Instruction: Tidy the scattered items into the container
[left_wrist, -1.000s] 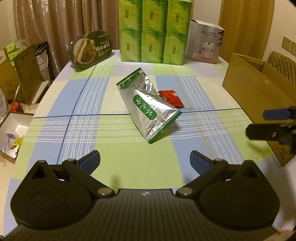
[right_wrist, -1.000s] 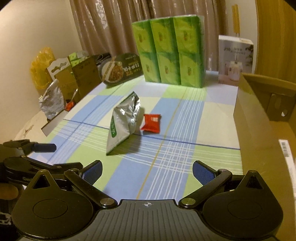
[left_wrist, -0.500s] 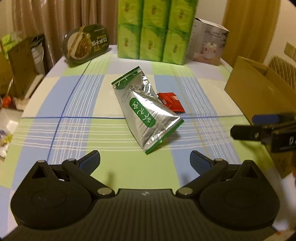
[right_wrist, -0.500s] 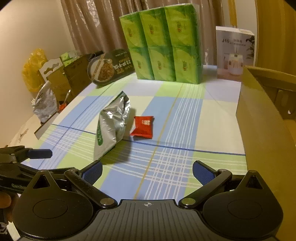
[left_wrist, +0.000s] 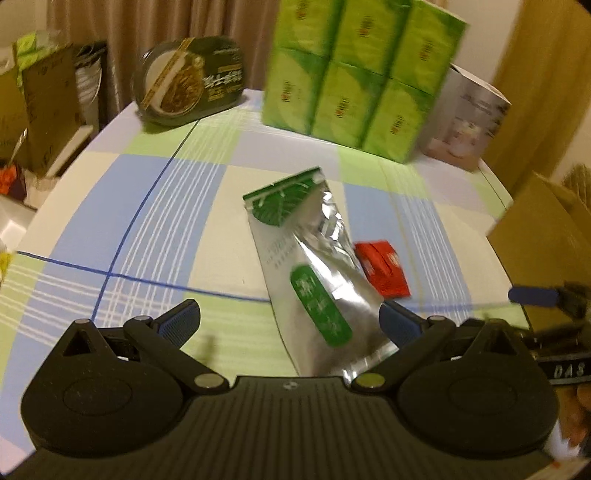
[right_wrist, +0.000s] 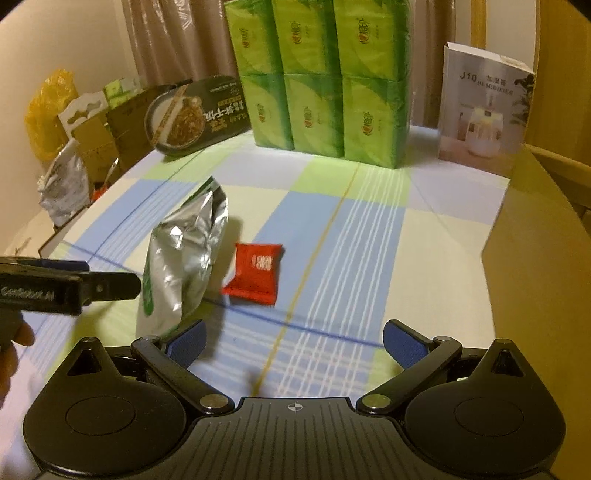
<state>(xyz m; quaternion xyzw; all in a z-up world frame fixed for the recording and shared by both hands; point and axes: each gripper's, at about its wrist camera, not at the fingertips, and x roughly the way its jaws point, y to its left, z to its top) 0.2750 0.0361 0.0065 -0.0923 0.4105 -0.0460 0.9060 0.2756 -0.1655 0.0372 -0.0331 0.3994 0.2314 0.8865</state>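
Two scattered items on the checked tablecloth (left_wrist: 155, 206). Left wrist view, a bit blurry: left gripper (left_wrist: 290, 321) spread wide low in frame, nothing between the pads, with the silver pouch (left_wrist: 314, 273) dead centre, its lower end reaching down between the fingers. Small red packet (left_wrist: 382, 267) just right of the pouch, cardboard box (left_wrist: 535, 236) at the right edge, green tissue packs (left_wrist: 354, 77) top centre. Right wrist view: right gripper (right_wrist: 293, 341) also wide apart and empty, pouch (right_wrist: 181, 258) left of centre, near the left fingertip, red packet (right_wrist: 255, 273) just beside it, centre frame. Box wall (right_wrist: 535, 258) filling the right side, humidifier box (right_wrist: 484, 110) upper right, noodle tray (right_wrist: 195, 114) upper left.
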